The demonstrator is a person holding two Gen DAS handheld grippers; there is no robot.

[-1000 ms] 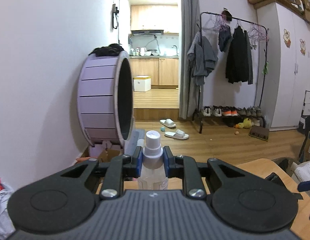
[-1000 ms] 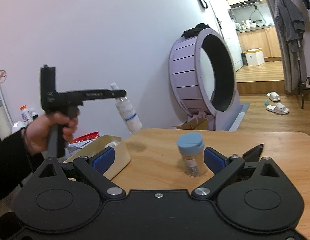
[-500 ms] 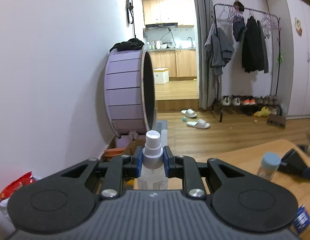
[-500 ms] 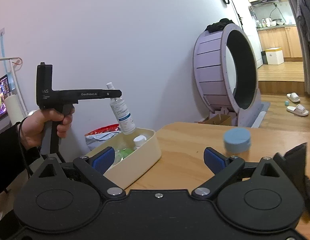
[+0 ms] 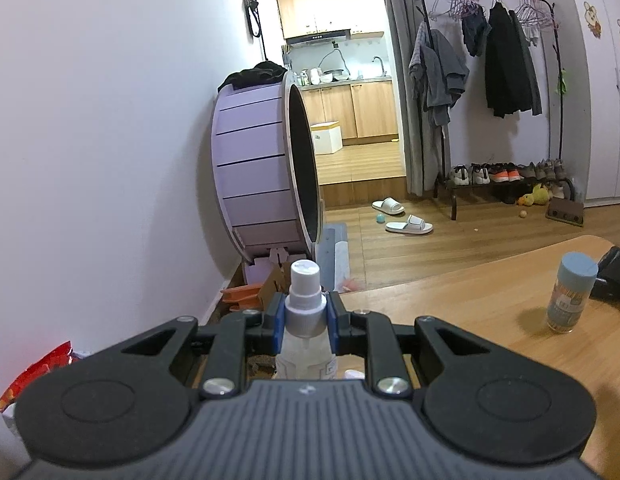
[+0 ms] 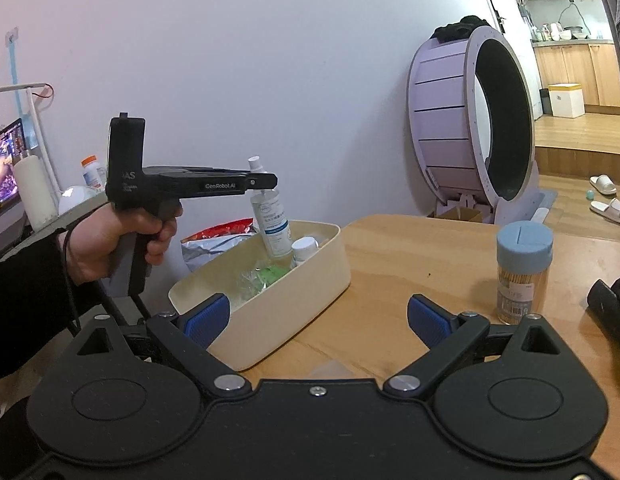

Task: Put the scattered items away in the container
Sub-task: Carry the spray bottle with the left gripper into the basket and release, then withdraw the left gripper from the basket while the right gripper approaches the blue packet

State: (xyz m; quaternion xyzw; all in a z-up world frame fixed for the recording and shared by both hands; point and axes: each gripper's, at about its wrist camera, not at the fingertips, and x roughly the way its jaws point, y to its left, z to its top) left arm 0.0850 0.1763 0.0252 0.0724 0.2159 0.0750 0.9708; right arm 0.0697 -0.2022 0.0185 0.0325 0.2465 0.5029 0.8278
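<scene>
My left gripper [image 5: 306, 318] is shut on the neck of a clear spray bottle [image 5: 305, 300] with a white cap. In the right wrist view the same left gripper [image 6: 264, 181] holds the spray bottle [image 6: 272, 220] hanging over the cream container [image 6: 294, 304], its base down between the walls. Inside the container lie a white-capped bottle [image 6: 304, 249] and a green-and-clear packet [image 6: 266, 276]. My right gripper [image 6: 317, 320] stands open near the container's front, with nothing between its fingers. A toothpick jar [image 6: 523, 272] with a blue lid stands on the wooden table [image 6: 421, 256], also seen as the jar [image 5: 569, 292] in the left wrist view.
A black object [image 6: 613, 304] lies at the table's right edge. A red snack bag [image 6: 218, 234] sits behind the container by the wall. A large purple cat wheel [image 6: 469, 120] stands on the floor beyond the table. A person's hand [image 6: 110, 240] grips the left handle.
The left gripper carried the spray bottle leftward and down, from above the table to over the container, where its base now sits between the walls. The right gripper's view swung left, bringing the container closer.
</scene>
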